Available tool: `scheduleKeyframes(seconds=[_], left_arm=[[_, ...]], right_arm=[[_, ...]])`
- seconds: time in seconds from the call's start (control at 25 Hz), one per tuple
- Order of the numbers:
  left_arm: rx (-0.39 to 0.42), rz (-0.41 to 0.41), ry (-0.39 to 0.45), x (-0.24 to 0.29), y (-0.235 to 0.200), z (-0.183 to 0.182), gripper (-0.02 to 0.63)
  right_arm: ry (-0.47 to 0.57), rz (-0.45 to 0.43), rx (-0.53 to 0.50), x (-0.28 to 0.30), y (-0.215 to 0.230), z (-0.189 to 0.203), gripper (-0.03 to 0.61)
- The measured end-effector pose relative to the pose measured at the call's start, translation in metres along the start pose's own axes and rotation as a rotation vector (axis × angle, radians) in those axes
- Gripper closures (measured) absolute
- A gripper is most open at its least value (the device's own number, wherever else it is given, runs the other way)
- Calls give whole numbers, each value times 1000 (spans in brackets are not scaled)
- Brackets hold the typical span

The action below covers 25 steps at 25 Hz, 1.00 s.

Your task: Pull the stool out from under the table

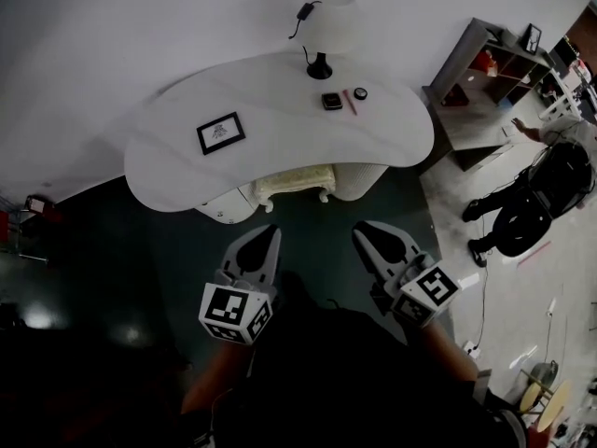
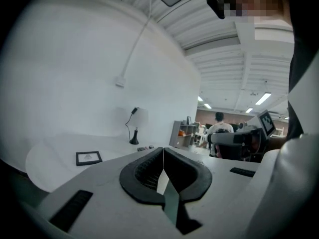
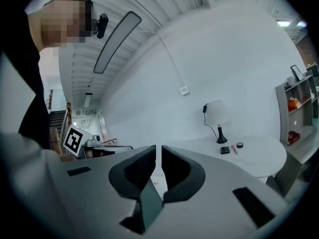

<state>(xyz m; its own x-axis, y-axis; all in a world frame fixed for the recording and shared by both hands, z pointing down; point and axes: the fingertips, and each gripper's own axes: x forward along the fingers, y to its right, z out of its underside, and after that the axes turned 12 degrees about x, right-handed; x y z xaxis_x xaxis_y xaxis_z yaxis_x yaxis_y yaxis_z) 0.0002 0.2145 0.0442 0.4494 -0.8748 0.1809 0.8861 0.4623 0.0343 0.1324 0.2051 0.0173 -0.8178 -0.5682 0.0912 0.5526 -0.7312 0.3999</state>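
The big white table (image 1: 177,161) has a curvy shape and stands by the wall. The stool (image 1: 295,181) is tucked under its front edge, in the middle. Only the front part of the stool sticks out. It is cream in colour, with a curly edge and small curly legs.

The stool looks small, so it is likely light enough to slide on the dark floor (image 1: 317,236). Its frame looks hard and stiff. The top may be soft, but this is hard to tell from here. The best place to grab is likely the hard front edge of the seat, one claw at each end. A soft top would squash and slip. The legs might catch on the floor, so a slow, straight pull seems safest.

The left gripper (image 1: 271,231) and the right gripper (image 1: 360,228) are both closed tight. Neither one has anything in it. They are held side by side, pointing at the table. The stool lies just ahead of them, about in the middle between the two. A strip of floor lies between the claws and the stool, so nothing touches yet. The claws would have to open before they can grab.
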Motion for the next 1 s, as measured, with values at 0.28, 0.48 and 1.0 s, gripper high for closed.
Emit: scheduleKeyframes(seconds=[0.28,0.48,1.0], left_arm=[[-15,-40,0,18,-26,7,598],[-29,-100,-16,25,-24,6,598],[-56,-284,-99,61,13,18,598]], right_arm=[[-46,-43,-16,38,15,-6,558],[-77,-110,-28,45,26,-12,558],[-145,-214,13,16,108,-11,558]])
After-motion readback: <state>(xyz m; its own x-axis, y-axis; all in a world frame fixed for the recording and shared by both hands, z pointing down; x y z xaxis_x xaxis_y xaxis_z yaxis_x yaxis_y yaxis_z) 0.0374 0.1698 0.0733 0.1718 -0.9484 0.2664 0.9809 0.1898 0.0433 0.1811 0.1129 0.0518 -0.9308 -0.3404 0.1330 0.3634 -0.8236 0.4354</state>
